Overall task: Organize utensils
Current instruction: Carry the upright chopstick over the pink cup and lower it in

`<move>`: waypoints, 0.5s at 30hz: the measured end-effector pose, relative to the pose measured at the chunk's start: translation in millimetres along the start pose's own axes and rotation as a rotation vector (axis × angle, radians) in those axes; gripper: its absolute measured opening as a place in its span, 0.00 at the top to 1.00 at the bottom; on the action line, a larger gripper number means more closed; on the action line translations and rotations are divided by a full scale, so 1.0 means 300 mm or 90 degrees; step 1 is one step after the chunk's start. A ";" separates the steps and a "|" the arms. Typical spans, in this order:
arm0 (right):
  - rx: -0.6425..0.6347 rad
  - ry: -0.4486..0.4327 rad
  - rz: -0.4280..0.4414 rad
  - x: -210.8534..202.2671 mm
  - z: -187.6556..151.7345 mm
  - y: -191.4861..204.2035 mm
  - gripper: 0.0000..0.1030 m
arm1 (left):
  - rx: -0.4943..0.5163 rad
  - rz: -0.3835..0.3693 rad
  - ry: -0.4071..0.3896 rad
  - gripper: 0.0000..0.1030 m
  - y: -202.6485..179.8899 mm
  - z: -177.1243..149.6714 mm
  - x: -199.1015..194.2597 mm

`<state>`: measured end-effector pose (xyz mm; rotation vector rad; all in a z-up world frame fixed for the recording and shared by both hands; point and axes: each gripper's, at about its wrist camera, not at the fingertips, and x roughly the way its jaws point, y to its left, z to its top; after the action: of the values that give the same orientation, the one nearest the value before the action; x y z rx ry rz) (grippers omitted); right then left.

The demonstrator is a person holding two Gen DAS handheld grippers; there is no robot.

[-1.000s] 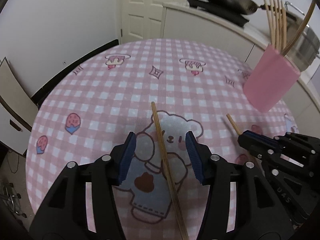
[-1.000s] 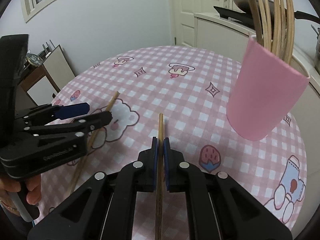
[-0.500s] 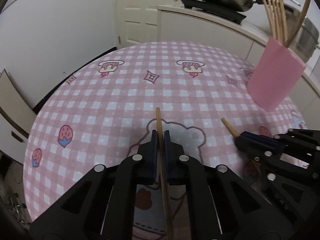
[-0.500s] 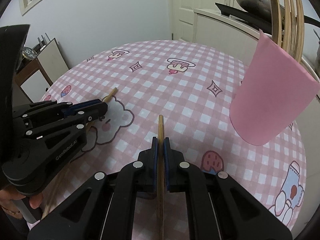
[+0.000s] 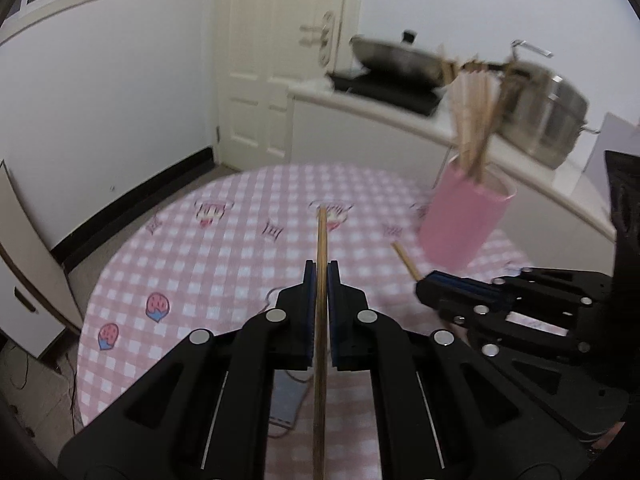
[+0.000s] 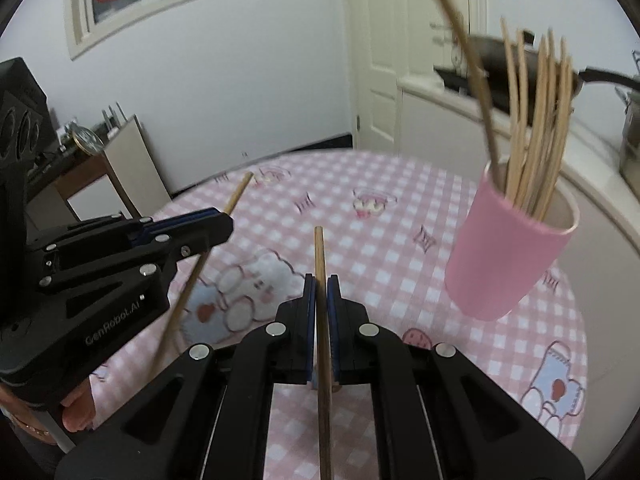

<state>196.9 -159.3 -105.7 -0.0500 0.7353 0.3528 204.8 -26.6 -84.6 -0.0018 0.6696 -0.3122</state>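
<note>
Even, soft indoor light with faint shadows fills both fisheye views, their corners blacked out and edges bowed, while motion blur smears the pan [image 5: 394, 62] and the checked tablecloth [image 5: 224, 256].

right gripper [image 6: 321, 280] clamped on wooden chopstick [image 6: 320, 252], tip pointing ahead. left gripper [image 6: 208, 222] at left pinching second chopstick [image 6: 236, 196]. pink cup [image 6: 508, 264] of chopsticks at right on checked tablecloth [image 6: 400, 248].
</note>
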 end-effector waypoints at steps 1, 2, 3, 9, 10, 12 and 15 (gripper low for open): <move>-0.001 -0.009 0.000 -0.022 0.005 0.003 0.96 | 0.002 -0.006 -0.012 0.95 -0.012 0.008 -0.028; -0.003 -0.021 0.000 -0.053 0.011 0.007 0.96 | 0.005 -0.012 -0.021 0.95 -0.023 0.016 -0.054; -0.003 -0.031 0.001 -0.076 0.015 0.010 0.96 | 0.008 -0.022 -0.034 0.95 -0.036 0.024 -0.087; -0.001 -0.090 0.002 -0.226 0.036 0.007 0.96 | 0.027 -0.048 -0.085 0.95 -0.103 0.057 -0.210; -0.001 -0.098 0.002 -0.243 0.036 0.003 0.96 | 0.030 -0.053 -0.095 0.95 -0.115 0.064 -0.234; -0.003 -0.117 0.000 -0.289 0.036 0.001 0.96 | 0.036 -0.060 -0.110 0.95 -0.134 0.069 -0.268; -0.006 -0.142 -0.003 -0.338 0.035 -0.002 0.96 | 0.050 -0.073 -0.134 0.95 -0.175 0.078 -0.319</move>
<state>134.4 -188.3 -30.6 -0.0209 0.5132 0.3512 133.4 -51.5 -2.5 0.0013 0.4488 -0.4414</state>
